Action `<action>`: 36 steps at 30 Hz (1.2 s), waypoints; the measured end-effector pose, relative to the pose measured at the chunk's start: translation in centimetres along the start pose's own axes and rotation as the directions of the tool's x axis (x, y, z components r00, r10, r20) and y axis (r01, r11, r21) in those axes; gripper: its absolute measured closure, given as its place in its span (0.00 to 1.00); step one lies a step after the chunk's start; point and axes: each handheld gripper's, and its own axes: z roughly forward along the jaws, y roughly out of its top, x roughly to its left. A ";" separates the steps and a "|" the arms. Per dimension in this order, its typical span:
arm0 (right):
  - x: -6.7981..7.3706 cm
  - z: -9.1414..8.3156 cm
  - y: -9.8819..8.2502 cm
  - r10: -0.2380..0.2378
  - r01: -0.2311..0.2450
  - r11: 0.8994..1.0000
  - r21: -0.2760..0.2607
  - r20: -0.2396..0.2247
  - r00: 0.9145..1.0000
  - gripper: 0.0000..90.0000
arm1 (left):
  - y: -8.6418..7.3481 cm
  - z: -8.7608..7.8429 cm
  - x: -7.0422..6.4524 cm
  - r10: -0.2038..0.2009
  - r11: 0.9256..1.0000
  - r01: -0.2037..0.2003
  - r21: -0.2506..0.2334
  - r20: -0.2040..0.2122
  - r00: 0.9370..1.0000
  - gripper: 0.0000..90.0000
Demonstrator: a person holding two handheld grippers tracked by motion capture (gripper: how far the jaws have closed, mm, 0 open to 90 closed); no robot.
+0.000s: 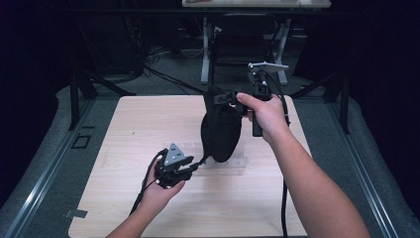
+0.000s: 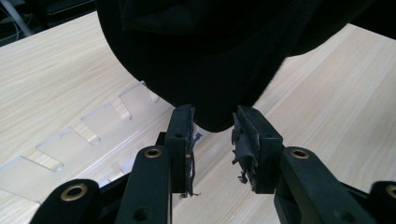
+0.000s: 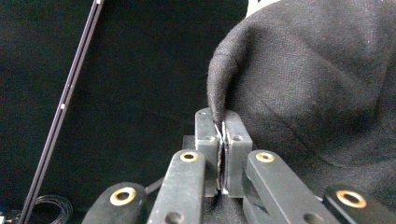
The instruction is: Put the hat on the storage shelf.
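A black cloth (image 1: 221,131) hangs above the wooden table (image 1: 138,124), held up by its top edge. My right gripper (image 1: 220,97) is raised over the table's far side and shut on a fold of that edge; in the right gripper view the jaws (image 3: 223,121) pinch the cloth's hem (image 3: 219,93). My left gripper (image 1: 200,161) sits low, near the table's middle. In the left gripper view the cloth's lowest tip (image 2: 212,119) dips between the gripper's fingertips (image 2: 212,128), with a gap showing below it. The pads (image 2: 245,140) are frayed.
A clear plastic strip with slots (image 2: 70,140) lies flat on the table under the cloth (image 1: 237,163). Past the far edge stand desk legs (image 1: 204,54) and floor cables. Metal rails (image 1: 44,168) run along both sides of the table.
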 end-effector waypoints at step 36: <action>0.6 -1.1 -0.2 -0.004 0.002 0.999 -0.041 -0.060 0.998 0.87 | 0.1 0.3 -0.6 0.077 0.997 -0.077 -0.001 -0.053 0.996 0.95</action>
